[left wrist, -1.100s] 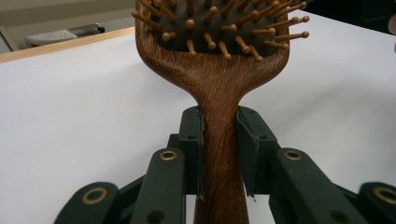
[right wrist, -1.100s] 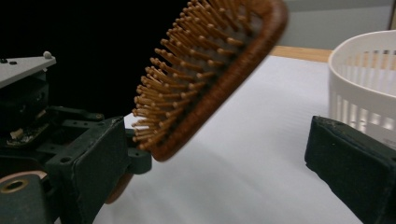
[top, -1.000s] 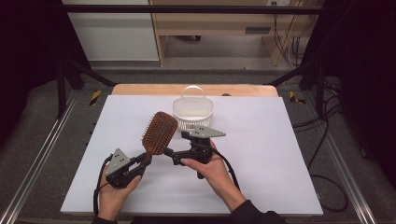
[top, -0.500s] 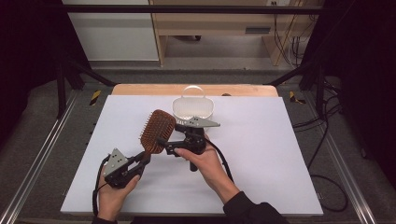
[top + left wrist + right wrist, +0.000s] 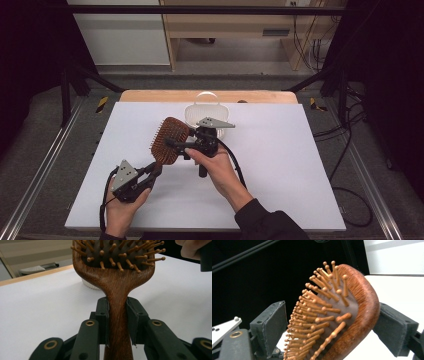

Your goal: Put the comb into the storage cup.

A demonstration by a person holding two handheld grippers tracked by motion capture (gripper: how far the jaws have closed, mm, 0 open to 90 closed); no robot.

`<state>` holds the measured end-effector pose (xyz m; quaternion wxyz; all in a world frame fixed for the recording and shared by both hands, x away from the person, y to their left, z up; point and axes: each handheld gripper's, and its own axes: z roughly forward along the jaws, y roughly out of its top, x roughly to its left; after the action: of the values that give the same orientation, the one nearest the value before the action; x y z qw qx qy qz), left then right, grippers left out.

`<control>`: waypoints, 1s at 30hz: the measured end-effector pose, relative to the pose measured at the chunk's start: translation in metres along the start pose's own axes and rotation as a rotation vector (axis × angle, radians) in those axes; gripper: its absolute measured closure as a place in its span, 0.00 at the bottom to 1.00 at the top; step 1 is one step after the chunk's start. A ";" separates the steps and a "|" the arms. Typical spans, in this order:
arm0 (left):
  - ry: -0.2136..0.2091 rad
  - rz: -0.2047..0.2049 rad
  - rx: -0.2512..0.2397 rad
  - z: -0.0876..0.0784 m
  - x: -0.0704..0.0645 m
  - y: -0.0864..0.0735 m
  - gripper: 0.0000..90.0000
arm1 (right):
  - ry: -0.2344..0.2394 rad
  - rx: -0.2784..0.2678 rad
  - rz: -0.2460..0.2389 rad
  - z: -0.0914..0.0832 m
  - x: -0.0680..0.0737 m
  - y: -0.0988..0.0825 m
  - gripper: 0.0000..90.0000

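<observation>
Item: wooden hairbrush [image 5: 171,140]. I hold its handle clamped in my left gripper [image 5: 150,174]; right gripper [image 5: 172,144], jaws just closing, straddles the head, bristle-side pad apart. Risk: bristles bend, head twists.

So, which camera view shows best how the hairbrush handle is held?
The left gripper view: the hairbrush handle stands between the left gripper pads, which press on both its sides. The high view shows the brush whole but small, its handle partly hidden. The right gripper view shows the bristle head between the right gripper jaws, no handle.

Glossy wooden hairbrush [image 5: 117,290], wooden pins
</observation>
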<state>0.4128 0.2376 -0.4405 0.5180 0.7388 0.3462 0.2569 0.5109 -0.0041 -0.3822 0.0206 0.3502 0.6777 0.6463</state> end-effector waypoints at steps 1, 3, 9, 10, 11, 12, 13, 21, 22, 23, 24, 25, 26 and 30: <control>-0.001 0.001 -0.002 0.000 -0.001 0.000 0.81 | 0.004 -0.001 0.009 0.000 0.000 0.001 0.20; -0.003 0.001 -0.001 0.000 -0.001 0.000 0.80 | 0.015 -0.004 0.023 0.000 -0.001 0.001 0.21; -0.005 0.004 -0.006 0.000 -0.001 0.000 0.80 | 0.032 -0.010 0.041 0.001 -0.002 0.002 0.26; -0.005 0.004 -0.006 0.000 -0.001 0.000 0.80 | 0.034 -0.012 0.044 0.001 -0.002 0.002 0.27; -0.008 0.006 -0.003 0.000 -0.001 0.000 0.80 | 0.035 -0.014 0.045 0.000 -0.002 0.002 0.27; -0.008 0.006 -0.003 0.000 -0.001 0.000 0.80 | 0.035 -0.014 0.045 0.000 -0.002 0.002 0.27; -0.007 0.007 -0.005 0.000 -0.002 0.000 0.80 | 0.036 -0.018 0.039 0.000 -0.002 0.003 0.29; -0.010 0.010 -0.011 0.001 -0.003 0.000 0.80 | 0.050 -0.027 0.059 0.000 -0.003 0.004 0.35; -0.012 0.009 -0.012 0.001 -0.003 0.000 0.80 | 0.054 -0.029 0.064 0.000 -0.003 0.005 0.35; -0.012 0.008 -0.013 0.001 -0.003 0.000 0.80 | 0.056 -0.031 0.065 0.000 -0.002 0.005 0.36; -0.012 0.008 -0.014 0.000 -0.003 0.000 0.80 | 0.058 -0.031 0.064 0.000 -0.002 0.005 0.37; -0.013 0.007 -0.016 0.000 -0.003 0.000 0.80 | 0.059 -0.033 0.064 0.000 -0.002 0.005 0.37; -0.013 0.007 -0.018 0.000 -0.003 0.000 0.80 | 0.060 -0.035 0.066 0.000 -0.002 0.005 0.38; -0.014 0.005 -0.021 0.000 -0.002 0.000 0.80 | 0.068 -0.042 0.081 -0.001 -0.002 0.005 0.42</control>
<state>0.4114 0.2362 -0.4407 0.5276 0.7360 0.3377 0.2566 0.5147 -0.0063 -0.3783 -0.0212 0.3548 0.6496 0.6721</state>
